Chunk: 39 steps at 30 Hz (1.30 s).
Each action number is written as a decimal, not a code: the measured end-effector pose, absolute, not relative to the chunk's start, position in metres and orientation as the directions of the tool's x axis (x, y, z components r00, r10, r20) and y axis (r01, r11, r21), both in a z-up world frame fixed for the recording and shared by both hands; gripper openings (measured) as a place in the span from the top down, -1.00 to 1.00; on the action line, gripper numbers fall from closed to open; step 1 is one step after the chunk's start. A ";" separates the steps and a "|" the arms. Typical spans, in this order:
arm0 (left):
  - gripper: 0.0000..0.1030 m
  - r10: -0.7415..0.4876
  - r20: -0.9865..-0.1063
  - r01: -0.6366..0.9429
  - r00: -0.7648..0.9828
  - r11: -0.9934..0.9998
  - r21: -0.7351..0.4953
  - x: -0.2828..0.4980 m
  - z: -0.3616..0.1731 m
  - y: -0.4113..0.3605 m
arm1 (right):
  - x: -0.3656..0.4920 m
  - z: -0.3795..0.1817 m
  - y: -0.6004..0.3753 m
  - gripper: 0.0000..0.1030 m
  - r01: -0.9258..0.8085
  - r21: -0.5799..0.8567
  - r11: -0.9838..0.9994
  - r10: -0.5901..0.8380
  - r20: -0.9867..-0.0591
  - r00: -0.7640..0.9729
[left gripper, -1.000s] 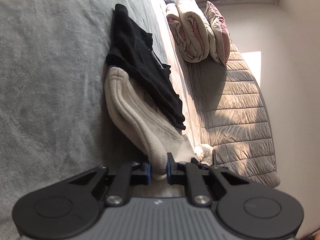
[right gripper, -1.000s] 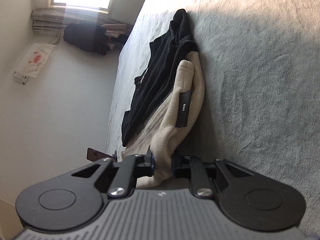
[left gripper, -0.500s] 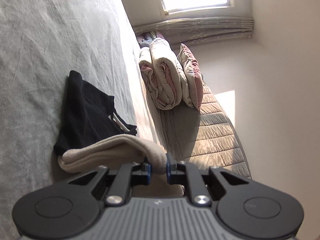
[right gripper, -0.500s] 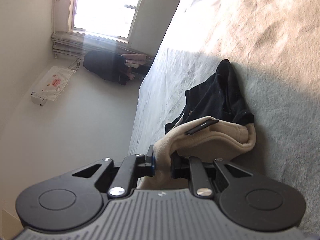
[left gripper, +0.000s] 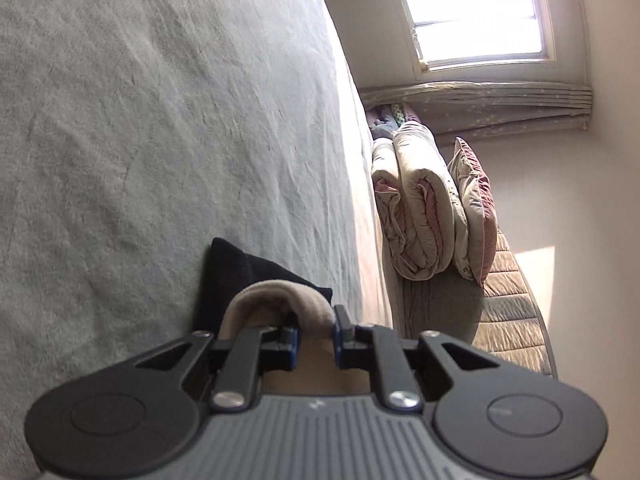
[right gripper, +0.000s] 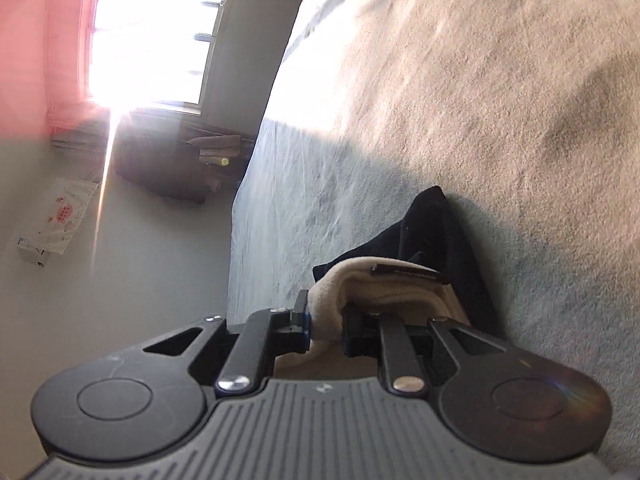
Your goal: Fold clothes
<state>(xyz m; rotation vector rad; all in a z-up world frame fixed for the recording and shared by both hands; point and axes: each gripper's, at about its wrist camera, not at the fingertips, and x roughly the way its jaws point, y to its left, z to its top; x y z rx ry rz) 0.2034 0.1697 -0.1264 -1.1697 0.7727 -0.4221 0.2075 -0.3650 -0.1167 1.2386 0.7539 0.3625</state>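
the beige fleece [left gripper: 276,300] was clamped by the left gripper [left gripper: 314,338] and right gripper [right gripper: 326,326]; the thick edge could be lost if tugged unevenly.

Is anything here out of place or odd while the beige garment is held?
Nothing looks damaged or spilled. The left hand-held gripper and right hand-held gripper each pinch the beige garment. A black garment lies bunched against it on the grey bedspread, unfolded.

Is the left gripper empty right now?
No, the left gripper is shut on a fold of the beige fleece garment.
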 end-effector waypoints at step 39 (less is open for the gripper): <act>0.83 -0.155 -0.543 0.021 0.825 0.969 -0.245 0.234 -0.096 0.126 | 0.232 -0.101 -0.276 0.78 0.095 0.007 0.995 -0.079 -0.492 0.867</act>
